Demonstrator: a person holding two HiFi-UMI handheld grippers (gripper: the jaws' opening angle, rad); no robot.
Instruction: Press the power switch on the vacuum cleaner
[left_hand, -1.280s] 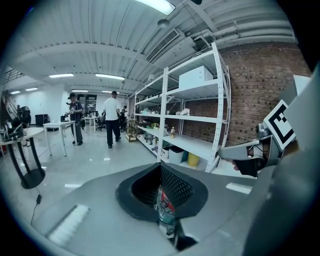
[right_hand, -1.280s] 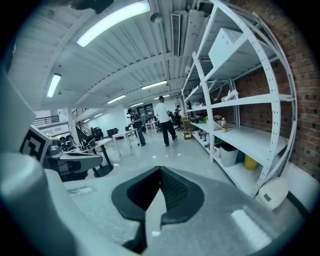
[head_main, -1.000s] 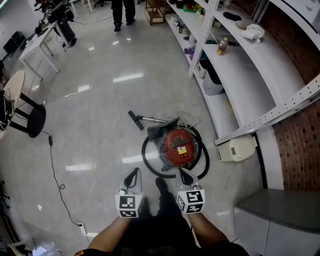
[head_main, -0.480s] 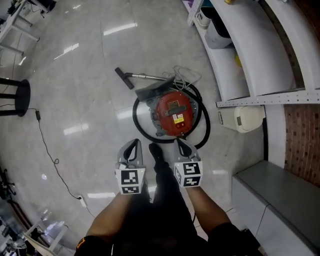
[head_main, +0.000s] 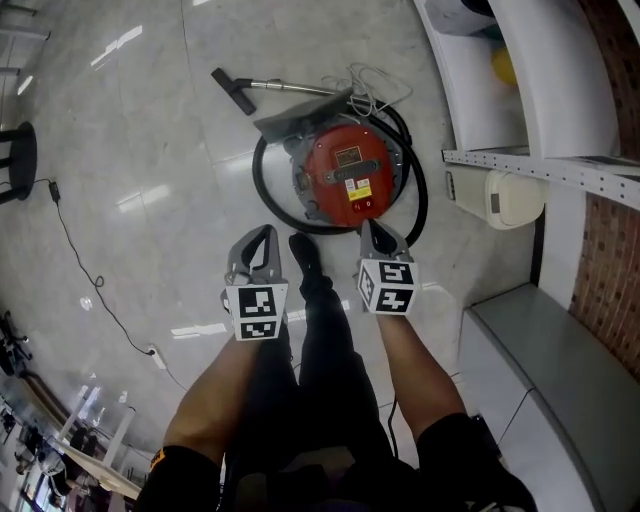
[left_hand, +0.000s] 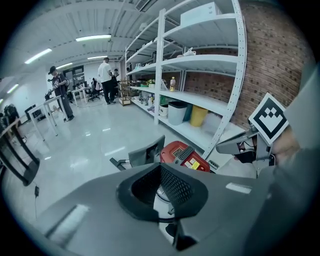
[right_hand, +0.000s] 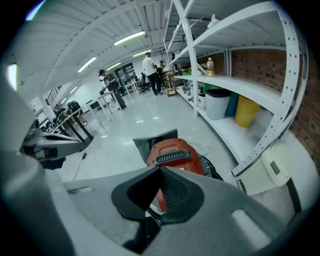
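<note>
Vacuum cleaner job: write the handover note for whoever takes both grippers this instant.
Left gripper: jaws shut, empty, held over the floor.
Right gripper: jaws shut, empty, tip just short of the near edge of the vacuum cleaner, not touching it.
Vacuum cleaner: red canister on the floor straight ahead, black hose looped round it, wand lying beyond, white shelving to its right.
Done: the approach only; no contact with the vacuum cleaner yet.
Left: find the power switch on the red top (I cannot pick it out from here), then lower a gripper, probably the right, and press it with the shut tip.
</note>
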